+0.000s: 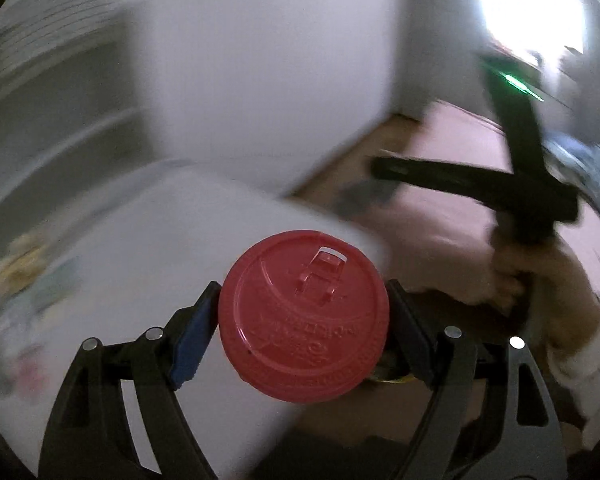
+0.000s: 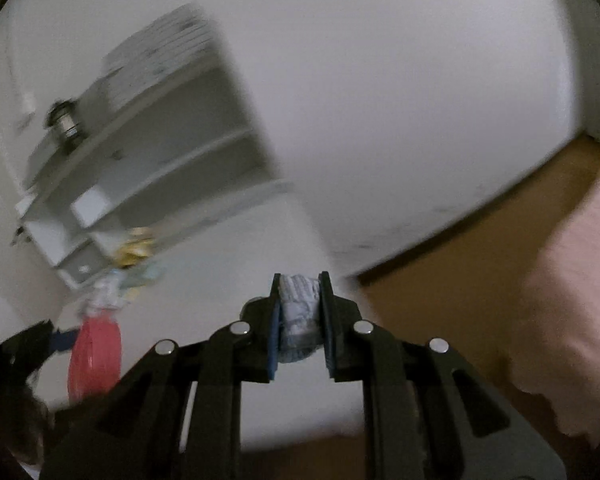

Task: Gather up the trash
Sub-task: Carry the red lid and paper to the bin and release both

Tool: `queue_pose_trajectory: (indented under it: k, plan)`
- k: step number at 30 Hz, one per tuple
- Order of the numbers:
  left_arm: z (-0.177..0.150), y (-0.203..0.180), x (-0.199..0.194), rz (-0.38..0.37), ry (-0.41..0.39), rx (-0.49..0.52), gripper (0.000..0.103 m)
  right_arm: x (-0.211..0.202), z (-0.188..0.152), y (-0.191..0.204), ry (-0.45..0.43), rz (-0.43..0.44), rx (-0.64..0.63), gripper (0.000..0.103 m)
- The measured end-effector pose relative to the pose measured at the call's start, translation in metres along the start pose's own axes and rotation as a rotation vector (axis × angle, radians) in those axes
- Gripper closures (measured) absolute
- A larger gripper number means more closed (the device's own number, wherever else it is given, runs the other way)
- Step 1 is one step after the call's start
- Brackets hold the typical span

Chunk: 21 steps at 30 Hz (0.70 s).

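The left gripper (image 1: 302,316) has its two blue-padded fingers (image 1: 190,340) closed against opposite edges of one red plastic cup lid (image 1: 303,316), which faces the left wrist camera flat-on, its sip tab near twelve o'clock and raised lettering across its lower half. Only this view shows the lid's face; the right wrist view catches the same lid edge-on as a red sliver at eight o'clock.

The right gripper (image 2: 300,316) is narrowed to a slim gap and pinches one crumpled grey-white wad of paper (image 2: 299,316) between its pads, the wad touching both. Only the right wrist view shows that grip closely. In the left wrist view the right gripper appears at three o'clock as blurred black bars, with a grey smudge at its tip that is too blurred to identify.

Beyond both sets of fingers lies a white tabletop (image 1: 140,240). On it, at nine o'clock in the left view and between eight and nine o'clock in the right, sits a blurred cluster of litter (image 2: 134,256) — yellow, pale green and white scraps, too smeared to count. A white shelf unit (image 2: 172,152) stands past it, sharper in the right view, where two shelves and a small dark metal object (image 2: 66,120) on top can be made out. A brown floor (image 2: 440,300) and a pale pink rug (image 1: 460,152) lie to the right — the rug fills more of the left view.
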<state>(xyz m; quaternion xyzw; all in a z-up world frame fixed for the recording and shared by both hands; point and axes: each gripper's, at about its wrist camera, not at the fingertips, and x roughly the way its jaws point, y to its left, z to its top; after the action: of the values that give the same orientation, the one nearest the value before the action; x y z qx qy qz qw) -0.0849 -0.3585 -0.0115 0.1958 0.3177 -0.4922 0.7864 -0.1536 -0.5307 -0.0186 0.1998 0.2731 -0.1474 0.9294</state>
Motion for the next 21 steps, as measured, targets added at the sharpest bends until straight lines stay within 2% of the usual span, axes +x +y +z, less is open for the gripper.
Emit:
queue_pose_trajectory:
  k: [1,4,6,8,13,17,21]
  plan:
    - [0.003,-0.036,0.02,-0.065,0.019,0.05,0.024,-0.009,-0.006,-0.024,0.008,-0.038,0.016,0.086]
    - [-0.003,-0.106,0.076,-0.167,0.096,0.132,0.024,-0.024,-0.034,-0.102,0.078,-0.132,0.097,0.086]
    - [-0.013,-0.136,0.12,-0.198,0.178,0.152,0.024,-0.018,-0.063,-0.15,0.159,-0.182,0.166,0.086]
    - [-0.027,-0.156,0.168,-0.19,0.268,0.168,0.024,0.004,-0.098,-0.193,0.27,-0.219,0.235,0.086]
    - [-0.065,-0.181,0.279,-0.142,0.472,0.197,0.024,0.066,-0.166,-0.251,0.47,-0.229,0.39,0.086]
    - [-0.085,-0.175,0.317,-0.134,0.566,0.147,0.024,0.096,-0.189,-0.273,0.549,-0.243,0.449,0.086]
    - [-0.088,-0.172,0.335,-0.122,0.609,0.117,0.024,0.11,-0.193,-0.285,0.57,-0.242,0.494,0.086]
